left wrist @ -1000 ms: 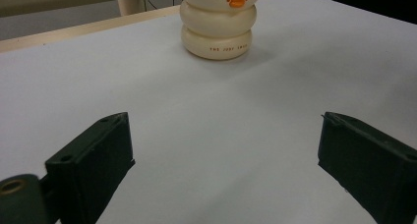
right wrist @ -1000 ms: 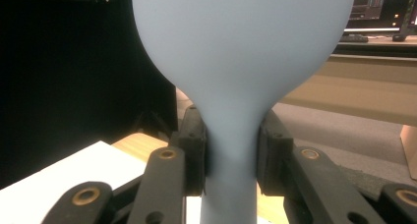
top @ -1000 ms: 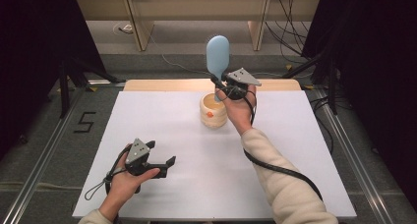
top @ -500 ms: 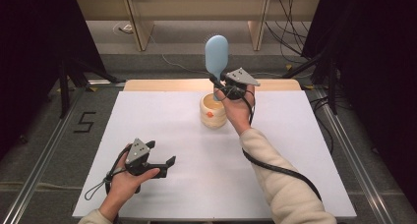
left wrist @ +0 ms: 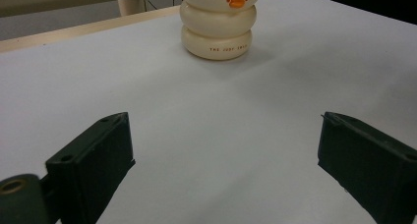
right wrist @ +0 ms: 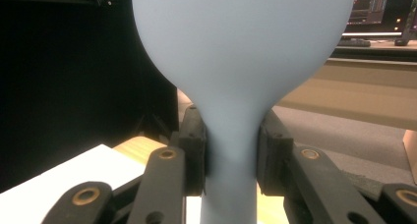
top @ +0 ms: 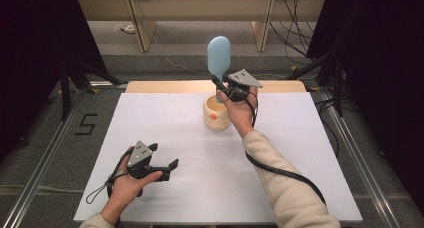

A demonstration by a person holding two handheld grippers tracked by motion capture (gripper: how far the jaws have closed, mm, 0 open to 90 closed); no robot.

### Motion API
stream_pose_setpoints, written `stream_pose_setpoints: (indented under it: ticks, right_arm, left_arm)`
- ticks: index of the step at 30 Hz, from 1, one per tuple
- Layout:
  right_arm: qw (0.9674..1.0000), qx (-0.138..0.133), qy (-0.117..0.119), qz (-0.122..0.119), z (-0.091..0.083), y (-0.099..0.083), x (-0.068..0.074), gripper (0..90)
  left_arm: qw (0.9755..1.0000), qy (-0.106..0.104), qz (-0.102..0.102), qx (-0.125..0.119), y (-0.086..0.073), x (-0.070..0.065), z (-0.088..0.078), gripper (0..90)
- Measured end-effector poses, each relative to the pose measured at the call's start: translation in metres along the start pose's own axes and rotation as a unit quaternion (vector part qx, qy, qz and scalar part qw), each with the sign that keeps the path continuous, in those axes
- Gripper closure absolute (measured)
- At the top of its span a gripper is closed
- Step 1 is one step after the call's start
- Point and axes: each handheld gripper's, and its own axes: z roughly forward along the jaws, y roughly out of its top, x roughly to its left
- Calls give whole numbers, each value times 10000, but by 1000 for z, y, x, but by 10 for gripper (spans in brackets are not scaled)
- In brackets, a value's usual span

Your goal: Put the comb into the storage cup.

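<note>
The right gripper [top: 223, 89] clamps the pale blue hairbrush [top: 219, 58] by its neck, upright above the duck-faced holder [top: 216, 114]; lowered off-centre, the handle could tip the holder. The left gripper [top: 162, 160] rests open on the worktop [top: 300, 153].

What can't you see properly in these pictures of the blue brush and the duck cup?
- Blue brush: in the high view its handle end is hidden by the right gripper and the hand; whether it reaches into the duck cup cannot be told.
- Brush in the right gripper view: its top is cut off by the upper edge.
- Duck cup in the left gripper view: its top is cut off by the edge, and the small lettering is too tiny to read.
</note>
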Motion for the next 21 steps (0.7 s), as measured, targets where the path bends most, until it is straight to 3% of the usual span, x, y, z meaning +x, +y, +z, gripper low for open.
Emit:
stream_pose_setpoints:
  ticks: [21]
  right_arm:
    - [10000,29,-6,-34,3,-7,1,705]
  left_arm:
    - [10000,-6,8,7,0,0,0,60]
